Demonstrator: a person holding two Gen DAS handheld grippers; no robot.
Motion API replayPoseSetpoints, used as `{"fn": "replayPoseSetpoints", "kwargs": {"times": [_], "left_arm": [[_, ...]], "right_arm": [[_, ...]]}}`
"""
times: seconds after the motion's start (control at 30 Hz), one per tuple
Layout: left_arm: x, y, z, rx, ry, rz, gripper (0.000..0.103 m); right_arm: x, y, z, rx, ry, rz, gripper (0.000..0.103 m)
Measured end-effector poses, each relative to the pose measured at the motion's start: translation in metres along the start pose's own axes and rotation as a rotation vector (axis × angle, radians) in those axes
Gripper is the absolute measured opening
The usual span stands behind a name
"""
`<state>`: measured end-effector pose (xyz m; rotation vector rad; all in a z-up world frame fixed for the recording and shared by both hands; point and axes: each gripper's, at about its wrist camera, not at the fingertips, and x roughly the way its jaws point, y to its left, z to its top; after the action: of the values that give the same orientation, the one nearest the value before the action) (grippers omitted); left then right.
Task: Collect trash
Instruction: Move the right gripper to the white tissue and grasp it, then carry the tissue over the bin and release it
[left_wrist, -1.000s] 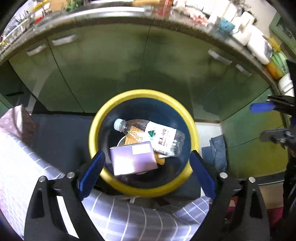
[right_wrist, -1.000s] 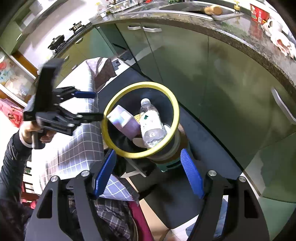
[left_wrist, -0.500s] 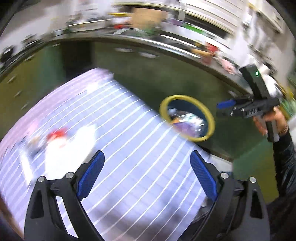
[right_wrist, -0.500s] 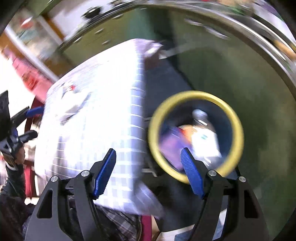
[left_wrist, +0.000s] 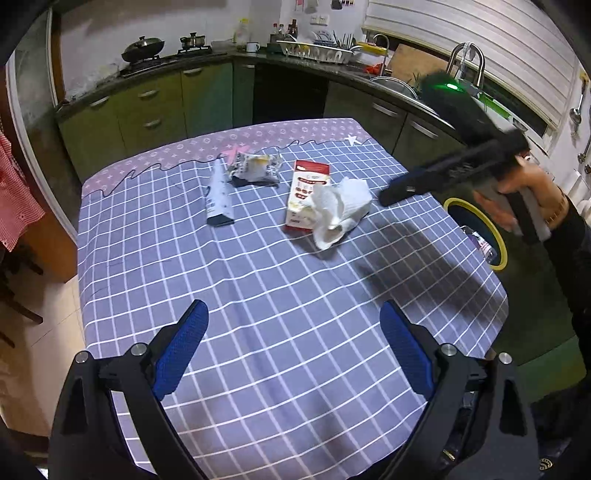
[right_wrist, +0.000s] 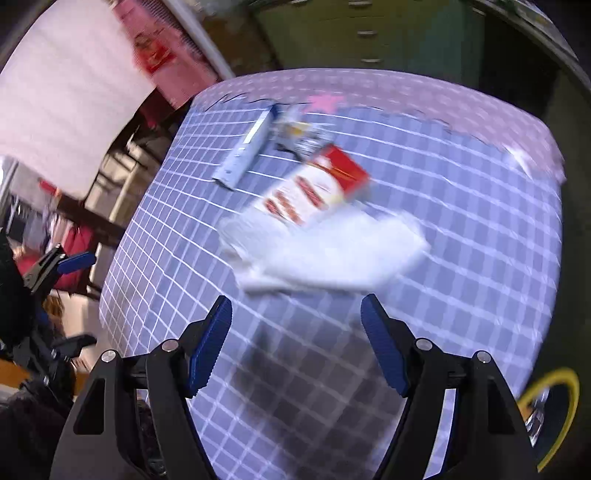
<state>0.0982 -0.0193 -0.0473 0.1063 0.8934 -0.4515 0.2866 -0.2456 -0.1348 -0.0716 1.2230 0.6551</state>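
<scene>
Both grippers have swung away from the yellow-rimmed bin (left_wrist: 496, 236) to the checked tablecloth (left_wrist: 280, 295) — left gripper (left_wrist: 293, 350) and right gripper (right_wrist: 295, 343) gape empty — so the crumpled tissue (left_wrist: 340, 210), red-and-white carton (left_wrist: 304, 192), wrapper (left_wrist: 255, 168) and flattened tube (left_wrist: 219, 195) still await collection.

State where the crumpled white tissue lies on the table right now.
In the left wrist view the crumpled white tissue lies on the checked tablecloth, right of centre, overlapping the red and white carton, on the side nearest the yellow-rimmed bin.
</scene>
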Motion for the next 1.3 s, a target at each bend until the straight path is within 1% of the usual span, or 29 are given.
{"fn": "replayPoseSetpoints", "kwargs": {"times": [0.07, 0.13, 0.2, 0.43, 0.5, 0.53, 0.57, 0.6, 0.67, 0.73, 0.8, 0.93, 1.17, 1.3], "left_arm": [[0.000, 0.001, -0.003, 0.020, -0.005, 0.011, 0.089], [-0.001, 0.002, -0.005, 0.036, -0.010, 0.015, 0.089], [-0.001, 0.005, -0.008, 0.038, -0.009, 0.004, 0.089], [0.003, 0.012, -0.010, 0.024, -0.008, -0.020, 0.089], [0.005, 0.012, -0.010, 0.025, -0.006, -0.021, 0.089], [0.005, 0.011, -0.010, 0.026, -0.005, -0.021, 0.089], [0.006, 0.011, -0.011, 0.027, -0.005, -0.021, 0.089], [0.006, 0.010, -0.011, 0.029, -0.004, -0.022, 0.089], [0.006, 0.009, -0.012, 0.032, -0.001, -0.021, 0.089], [0.006, 0.008, -0.013, 0.034, 0.002, -0.017, 0.089], [0.006, 0.009, -0.014, 0.032, 0.004, -0.014, 0.089], [0.005, 0.009, -0.014, 0.028, 0.004, -0.012, 0.089], [0.000, 0.001, -0.014, 0.046, -0.007, -0.008, 0.089], [-0.004, -0.004, -0.013, 0.057, -0.012, -0.006, 0.089]], "right_arm": [[0.014, 0.009, 0.009, -0.033, 0.023, -0.027, 0.078], [0.026, 0.014, 0.014, -0.065, 0.048, -0.065, 0.078], [0.036, 0.014, 0.016, -0.071, 0.073, -0.104, 0.078], [0.053, 0.001, 0.013, -0.058, 0.108, -0.147, 0.077], [0.056, 0.001, 0.012, -0.064, 0.113, -0.153, 0.073], [0.058, 0.000, 0.012, -0.063, 0.113, -0.154, 0.065], [0.060, -0.001, 0.012, -0.063, 0.118, -0.154, 0.053], [0.062, -0.002, 0.011, -0.060, 0.126, -0.154, 0.046], [0.063, -0.001, 0.009, -0.055, 0.124, -0.180, 0.023], [0.060, -0.004, 0.005, -0.043, 0.118, -0.170, 0.011], [0.051, -0.006, 0.000, -0.029, 0.101, -0.166, 0.009], [0.026, -0.007, -0.013, -0.011, 0.045, -0.151, 0.007], [-0.032, 0.002, -0.038, 0.007, -0.059, -0.109, 0.007], [-0.070, 0.000, -0.056, 0.034, -0.116, -0.095, 0.007]]}}
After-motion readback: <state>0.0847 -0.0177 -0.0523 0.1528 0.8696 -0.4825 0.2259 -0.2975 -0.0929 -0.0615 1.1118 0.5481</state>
